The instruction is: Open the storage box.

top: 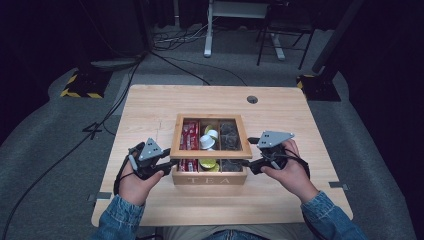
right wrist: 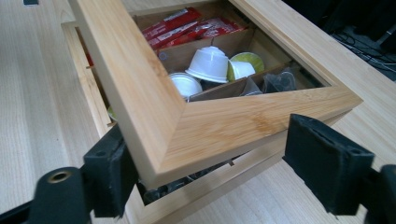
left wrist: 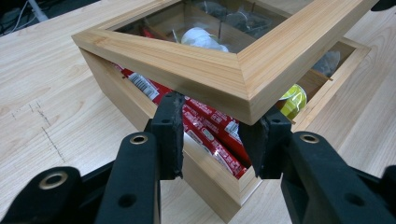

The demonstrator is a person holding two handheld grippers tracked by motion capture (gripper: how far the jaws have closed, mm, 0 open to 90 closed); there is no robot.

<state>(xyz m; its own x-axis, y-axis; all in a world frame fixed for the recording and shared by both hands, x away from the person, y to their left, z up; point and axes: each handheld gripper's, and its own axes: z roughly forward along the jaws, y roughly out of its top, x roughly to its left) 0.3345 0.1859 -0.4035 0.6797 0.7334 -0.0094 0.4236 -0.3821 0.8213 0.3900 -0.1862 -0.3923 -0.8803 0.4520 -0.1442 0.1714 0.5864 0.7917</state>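
Now, left gripper (top: 165, 167): you have it closed to a narrow gap on the front left corner of the lid (top: 210, 153), a pad on each side of the corner. It seems to be carrying the raised front edge. Keep that pinch firm and your hand quiet.
Table (top: 150, 105): the box (top: 210, 180) sits in the middle of it, near your edge, with the word TEA facing you. Don't let the base slide as the lid turns.
Lid: a wooden frame around a clear pane, tilted up at the front and apart from the base there. The back edge looks low, so treat it as the pivot.
Contents: red packets (top: 189, 135) on the left, white and yellow capsules (top: 207, 141) in the middle, dark packets (top: 230, 136) on the right. All lie below the rim, so nothing should snag.
Right gripper (top: 256, 164): its jaws stand wide around the front right corner of the lid. One pad is at the wood and the other well clear, so it holds nothing. Seat the corner deeper between the pads, then close on the frame, not the pane.
Both hands: move them together and at one height, so the frame does not twist.
Risk: a one-corner hold can slip, so go slowly until the right side bites.
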